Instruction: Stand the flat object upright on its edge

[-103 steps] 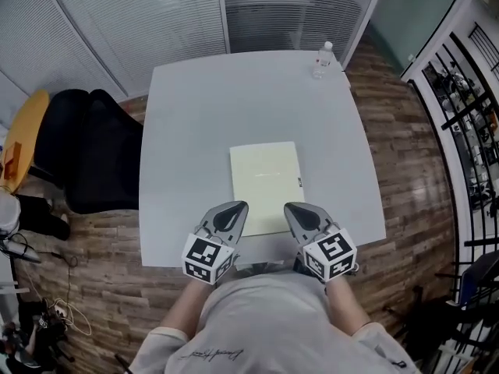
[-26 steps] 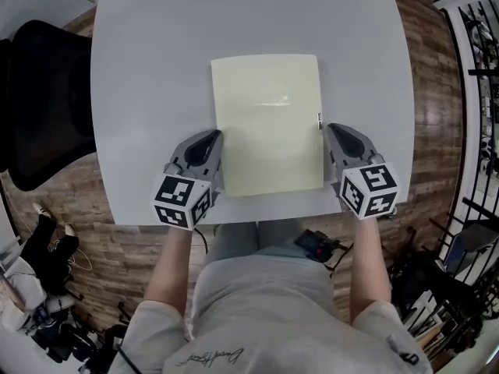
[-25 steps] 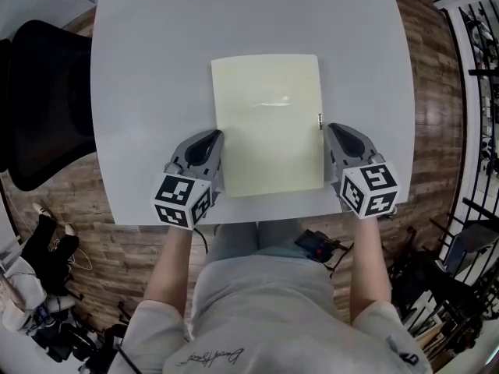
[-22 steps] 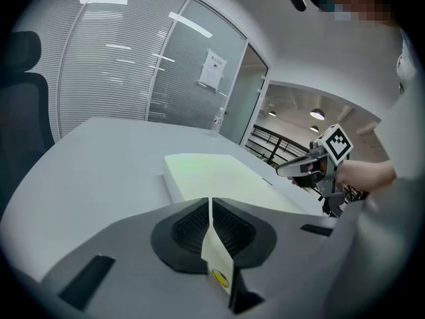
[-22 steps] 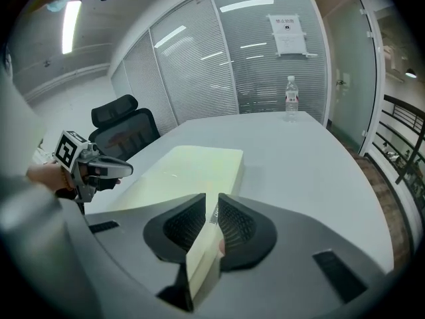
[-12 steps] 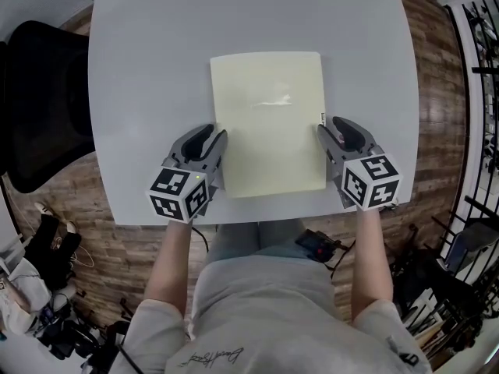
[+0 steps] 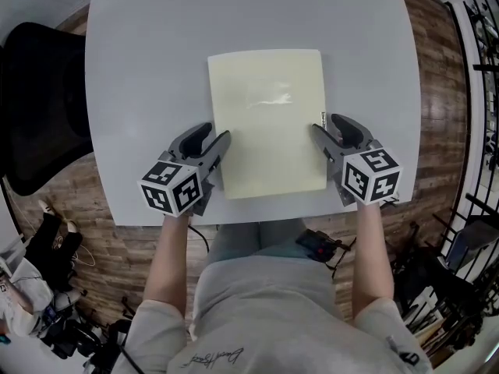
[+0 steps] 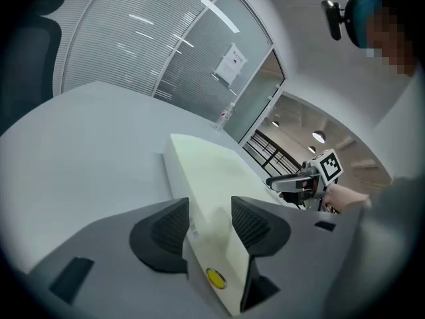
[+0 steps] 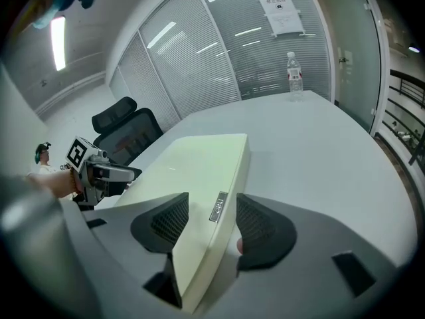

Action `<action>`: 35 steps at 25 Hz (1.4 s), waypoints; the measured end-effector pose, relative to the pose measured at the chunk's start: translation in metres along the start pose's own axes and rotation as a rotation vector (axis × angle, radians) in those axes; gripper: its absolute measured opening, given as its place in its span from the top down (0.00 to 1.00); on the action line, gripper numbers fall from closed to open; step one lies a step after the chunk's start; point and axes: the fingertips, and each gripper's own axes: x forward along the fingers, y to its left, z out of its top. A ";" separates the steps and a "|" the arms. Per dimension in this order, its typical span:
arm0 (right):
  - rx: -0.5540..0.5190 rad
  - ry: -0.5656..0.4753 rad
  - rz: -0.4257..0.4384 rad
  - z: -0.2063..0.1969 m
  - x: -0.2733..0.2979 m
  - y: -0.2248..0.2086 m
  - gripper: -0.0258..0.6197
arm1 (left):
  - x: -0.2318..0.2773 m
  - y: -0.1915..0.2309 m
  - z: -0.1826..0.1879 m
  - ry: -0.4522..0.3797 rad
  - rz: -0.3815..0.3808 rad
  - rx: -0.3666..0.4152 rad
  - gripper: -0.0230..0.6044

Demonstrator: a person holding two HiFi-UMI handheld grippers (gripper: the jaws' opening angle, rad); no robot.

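A pale yellow flat panel [image 7: 267,119] lies flat on the grey table [image 7: 148,53], its long sides running away from me. My left gripper [image 7: 210,139] sits at the panel's near left edge, my right gripper [image 7: 330,131] at its near right edge. In the left gripper view the panel [image 8: 212,168] has its edge between that gripper's [image 8: 209,205] jaws, which are opening, pads clear of it. In the right gripper view the right gripper [image 9: 211,206] straddles the panel's [image 9: 199,158] other edge, jaws also opening and not pressing.
A black office chair [image 7: 35,107] stands left of the table. A water bottle [image 9: 293,66] stands at the table's far end. The table's near edge [image 7: 257,220] lies just behind both grippers, with wood floor [image 7: 437,92] around it.
Both grippers went from shut beside the panel's sides to open, and each has turned inward so that its jaws straddle the panel's edge. The panel has not moved.
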 end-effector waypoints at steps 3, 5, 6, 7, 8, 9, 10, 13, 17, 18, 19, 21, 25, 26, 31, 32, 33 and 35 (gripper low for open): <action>0.014 0.012 0.020 -0.003 0.004 0.001 0.58 | 0.003 0.000 -0.004 0.020 -0.016 -0.017 0.60; 0.023 0.018 0.032 -0.004 0.005 0.001 0.57 | 0.005 0.001 -0.005 0.025 -0.022 -0.029 0.59; 0.027 0.021 0.038 -0.004 0.006 0.001 0.57 | 0.006 0.001 -0.005 0.026 -0.029 -0.040 0.58; 0.031 0.024 0.045 -0.004 0.007 0.001 0.57 | 0.007 0.001 -0.004 0.027 -0.037 -0.053 0.57; 0.035 0.028 0.051 -0.004 0.008 0.001 0.57 | 0.007 0.001 -0.004 0.027 -0.044 -0.066 0.56; 0.039 0.033 0.058 -0.005 0.009 0.002 0.57 | 0.008 0.002 -0.004 0.028 -0.049 -0.075 0.56; 0.042 0.040 0.065 -0.006 0.010 0.002 0.56 | 0.008 0.003 -0.005 0.029 -0.052 -0.081 0.56; 0.053 0.059 0.082 -0.010 0.013 0.003 0.56 | 0.009 0.004 -0.007 0.039 -0.060 -0.096 0.55; 0.094 0.081 0.110 -0.014 0.016 0.001 0.55 | 0.013 0.005 -0.010 0.066 -0.090 -0.131 0.55; 0.102 0.088 0.116 -0.015 0.017 0.001 0.55 | 0.014 0.005 -0.010 0.074 -0.094 -0.136 0.55; 0.105 0.095 0.119 -0.015 0.018 0.001 0.55 | 0.015 0.005 -0.011 0.083 -0.095 -0.138 0.55; 0.100 0.110 0.116 -0.015 0.019 0.002 0.55 | 0.017 0.006 -0.011 0.098 -0.092 -0.135 0.55; 0.092 0.126 0.110 -0.014 0.020 0.004 0.57 | 0.018 0.007 -0.012 0.111 -0.079 -0.132 0.55; 0.093 0.128 0.110 -0.015 0.020 0.004 0.57 | 0.018 0.007 -0.012 0.114 -0.077 -0.130 0.56; 0.092 0.137 0.109 -0.014 0.021 0.003 0.58 | 0.018 0.007 -0.012 0.116 -0.077 -0.126 0.57; 0.093 0.137 0.108 -0.014 0.021 0.004 0.58 | 0.018 0.008 -0.012 0.116 -0.076 -0.126 0.57; 0.095 0.137 0.107 -0.014 0.021 0.004 0.59 | 0.018 0.008 -0.012 0.115 -0.074 -0.125 0.57; 0.099 0.136 0.105 -0.014 0.021 0.004 0.59 | 0.017 0.007 -0.011 0.114 -0.071 -0.122 0.58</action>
